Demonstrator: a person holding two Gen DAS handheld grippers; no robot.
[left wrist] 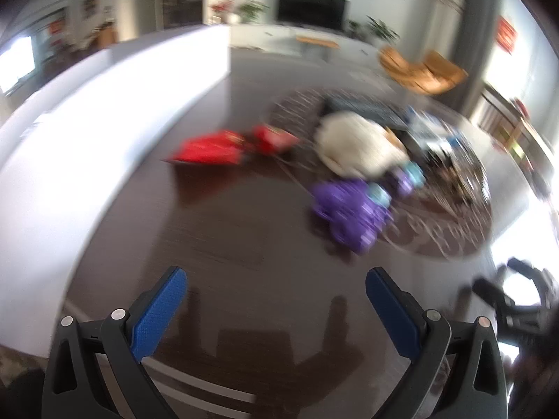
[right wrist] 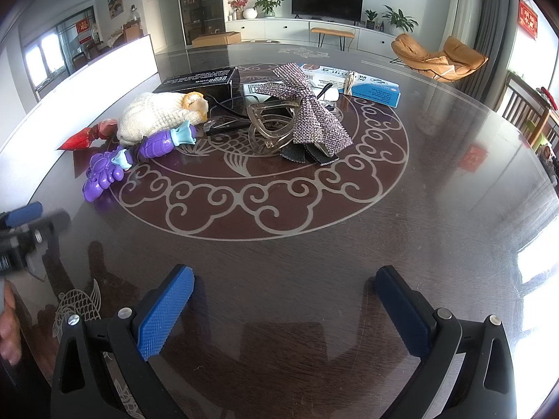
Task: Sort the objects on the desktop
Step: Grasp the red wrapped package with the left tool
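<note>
Claws [left wrist: 276, 279] [right wrist: 284, 279] apart, probably empty.

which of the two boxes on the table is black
The black box with white lettering, at the far left of the pile behind the cream knitted item. The other box, far right, is blue and white.

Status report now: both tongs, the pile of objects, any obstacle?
Left tongs open, empty. Right tongs open, empty. Pile untouched, purple toy nearest. Table between is bare.
</note>
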